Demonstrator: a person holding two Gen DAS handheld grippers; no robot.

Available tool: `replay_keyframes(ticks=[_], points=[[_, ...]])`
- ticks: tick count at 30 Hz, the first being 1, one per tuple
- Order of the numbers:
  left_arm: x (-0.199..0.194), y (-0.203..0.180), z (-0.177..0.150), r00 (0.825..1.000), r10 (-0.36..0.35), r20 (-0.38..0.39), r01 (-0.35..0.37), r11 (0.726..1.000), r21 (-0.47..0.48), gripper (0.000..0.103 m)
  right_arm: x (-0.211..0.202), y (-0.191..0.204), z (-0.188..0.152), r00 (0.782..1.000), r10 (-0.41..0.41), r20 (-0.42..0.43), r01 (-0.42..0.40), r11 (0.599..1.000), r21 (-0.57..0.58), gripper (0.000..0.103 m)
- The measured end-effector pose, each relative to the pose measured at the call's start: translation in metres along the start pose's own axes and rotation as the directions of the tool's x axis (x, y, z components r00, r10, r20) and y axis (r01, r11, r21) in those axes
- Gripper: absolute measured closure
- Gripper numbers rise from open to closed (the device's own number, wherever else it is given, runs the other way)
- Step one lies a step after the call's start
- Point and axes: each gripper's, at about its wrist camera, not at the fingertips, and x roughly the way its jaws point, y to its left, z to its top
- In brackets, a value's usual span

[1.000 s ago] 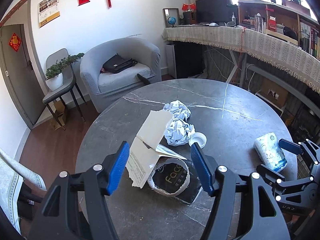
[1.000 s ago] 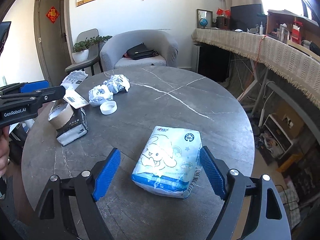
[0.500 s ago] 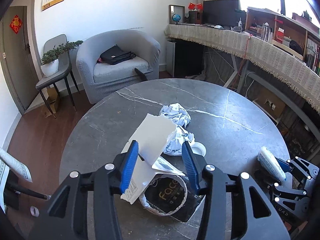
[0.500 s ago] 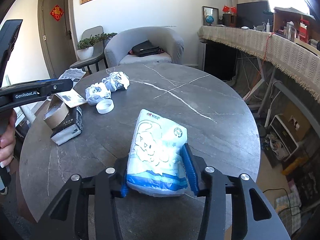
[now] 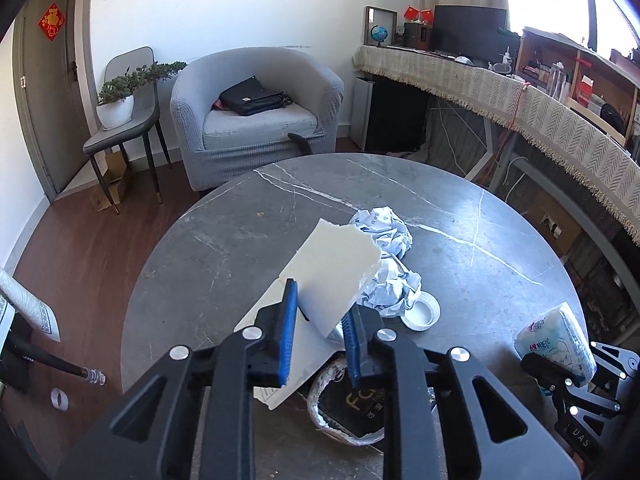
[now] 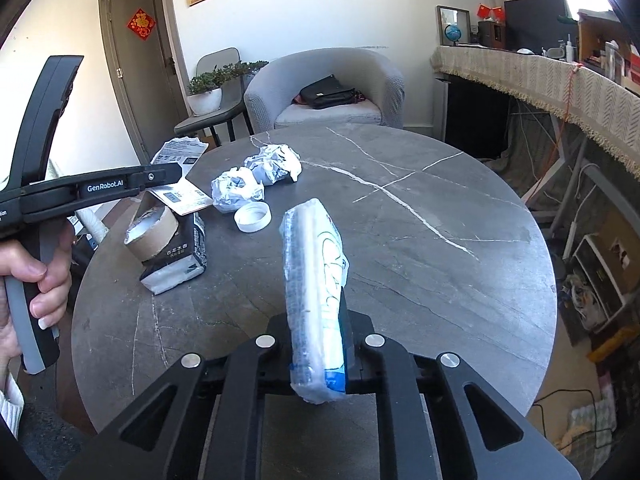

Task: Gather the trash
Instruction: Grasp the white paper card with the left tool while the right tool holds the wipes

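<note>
On a round grey marble worktop [image 5: 248,240], a person is clearing litter with a claw in each hand. At left, the left claw [image 5: 320,332] is closing its blue pads around a torn flap of white card [image 5: 336,272], which is standing up between the jaws; whether the pads are pressing it yet cannot be told. The flap is rising from a black bag [image 6: 176,256] that is lying on its side near the worktop's edge, a roll of brown tape [image 6: 152,232] resting against it. Card like this is looking light and stiff but easily torn, so a grip low on the flap, near the fold, is likely the safer hold. Further along, two balls of crumpled paper [image 6: 256,176] and a white bottle cap [image 6: 253,218] are lying close together, the cap just beside the nearer ball. At right, the right claw [image 6: 318,344] is squeezing a soft pack of tissues [image 6: 314,280] at its lower end, jaws nearly together, the pack standing on edge and looking raised off the surface. Its slick plastic wrap is appearing light and squashy, and liable to slip.
</note>
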Motion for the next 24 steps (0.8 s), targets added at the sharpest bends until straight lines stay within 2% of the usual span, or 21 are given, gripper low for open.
replay_keyframes(ticks=[2, 9, 14, 17, 24], points=[[-0.003, 0.003, 0.000, 1.000, -0.004, 0.005, 0.004, 1.000, -0.016, 0.089, -0.001, 0.001, 0.002, 1.000, 0.005, 0.006, -0.005, 1.000, 0.001, 0.091], [-0.018, 0.022, 0.002, 0.999, -0.023, 0.049, 0.028, 0.995, -0.091, 0.097, -0.004, 0.004, 0.011, 0.999, 0.044, 0.027, -0.045, 0.998, 0.033, 0.092], [-0.034, 0.041, 0.007, 0.993, -0.054, 0.107, 0.072, 0.983, -0.167, 0.098, -0.008, 0.011, 0.018, 0.997, 0.057, 0.056, -0.059, 0.998, 0.027, 0.093], [-0.043, 0.049, 0.009, 0.990, -0.054, 0.127, 0.076, 0.981, -0.181, 0.102, -0.010, 0.016, 0.024, 0.995, 0.070, 0.072, -0.072, 0.997, 0.028, 0.093], [-0.055, 0.063, 0.006, 0.990, -0.042, 0.136, 0.068, 0.979, -0.191, 0.102, -0.008, 0.033, 0.035, 0.990, 0.106, 0.093, -0.109, 0.994, 0.021, 0.093]])
